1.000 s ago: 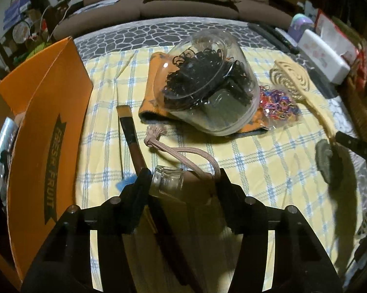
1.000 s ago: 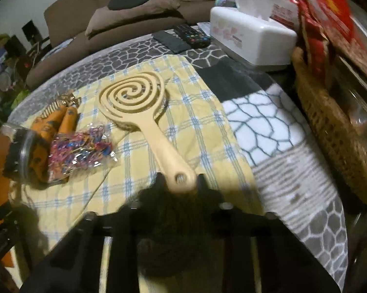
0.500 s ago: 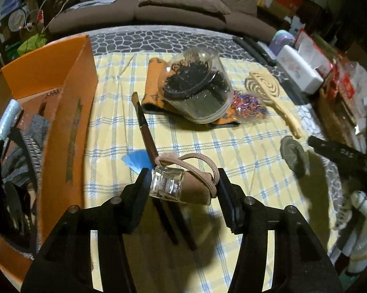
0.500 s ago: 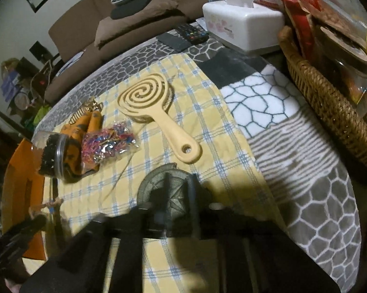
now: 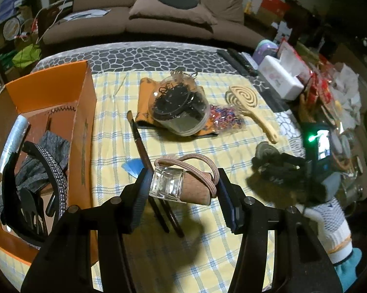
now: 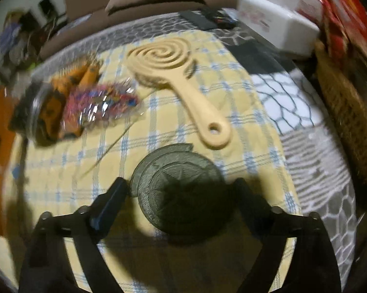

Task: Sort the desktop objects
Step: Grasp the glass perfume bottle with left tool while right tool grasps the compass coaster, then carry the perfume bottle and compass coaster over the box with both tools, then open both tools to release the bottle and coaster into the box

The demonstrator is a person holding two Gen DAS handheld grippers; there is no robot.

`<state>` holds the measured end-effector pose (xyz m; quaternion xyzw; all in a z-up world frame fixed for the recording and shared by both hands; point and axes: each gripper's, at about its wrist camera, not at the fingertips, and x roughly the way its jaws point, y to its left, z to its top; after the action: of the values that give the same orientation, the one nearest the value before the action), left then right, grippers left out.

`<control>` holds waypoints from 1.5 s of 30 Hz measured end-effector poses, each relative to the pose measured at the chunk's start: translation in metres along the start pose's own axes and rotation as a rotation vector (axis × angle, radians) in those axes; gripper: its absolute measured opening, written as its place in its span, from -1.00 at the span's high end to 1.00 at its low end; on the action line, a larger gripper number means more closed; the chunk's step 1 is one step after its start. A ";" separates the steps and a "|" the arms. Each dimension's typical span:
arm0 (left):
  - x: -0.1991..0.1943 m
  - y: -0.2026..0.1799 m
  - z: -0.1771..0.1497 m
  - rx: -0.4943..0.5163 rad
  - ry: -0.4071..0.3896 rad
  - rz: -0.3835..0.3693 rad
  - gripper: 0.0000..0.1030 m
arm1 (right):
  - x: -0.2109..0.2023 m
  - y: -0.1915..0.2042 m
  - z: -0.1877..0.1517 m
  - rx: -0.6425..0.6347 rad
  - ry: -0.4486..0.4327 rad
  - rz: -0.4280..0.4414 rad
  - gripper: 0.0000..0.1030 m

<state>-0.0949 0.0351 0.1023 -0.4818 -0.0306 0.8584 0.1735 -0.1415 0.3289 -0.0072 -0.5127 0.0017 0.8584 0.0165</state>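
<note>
My left gripper is shut on a small glass bottle with a wooden cap and a pink cord, held above the checked cloth beside the orange box. My right gripper is open, its fingers either side of a dark round embossed disc that lies on the cloth. It also shows in the left wrist view over the disc. A cream spiral hairbrush lies just beyond the disc.
A clear jar of black hair ties, a bag of coloured bands, an orange pouch and a brown brush lie mid-table. The orange box holds headbands. A tissue box and wicker basket stand at the right.
My left gripper has lifted the bottle up and back, toward the orange box. My right gripper has opened and come down around the dark disc.
</note>
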 end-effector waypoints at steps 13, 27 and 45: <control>-0.018 0.017 -0.002 -0.023 -0.008 -0.016 0.03 | -0.019 -0.008 -0.004 0.035 -0.005 0.078 -0.69; -0.086 0.144 -0.010 -0.137 -0.058 0.125 0.03 | -0.114 0.092 0.014 -0.078 -0.163 0.214 -0.69; -0.086 0.221 -0.040 -0.223 -0.023 0.195 0.03 | -0.144 0.304 -0.012 -0.370 -0.156 0.431 -0.69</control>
<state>-0.0801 -0.2049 0.1021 -0.4889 -0.0808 0.8679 0.0343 -0.0723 0.0210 0.1099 -0.4272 -0.0472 0.8647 -0.2601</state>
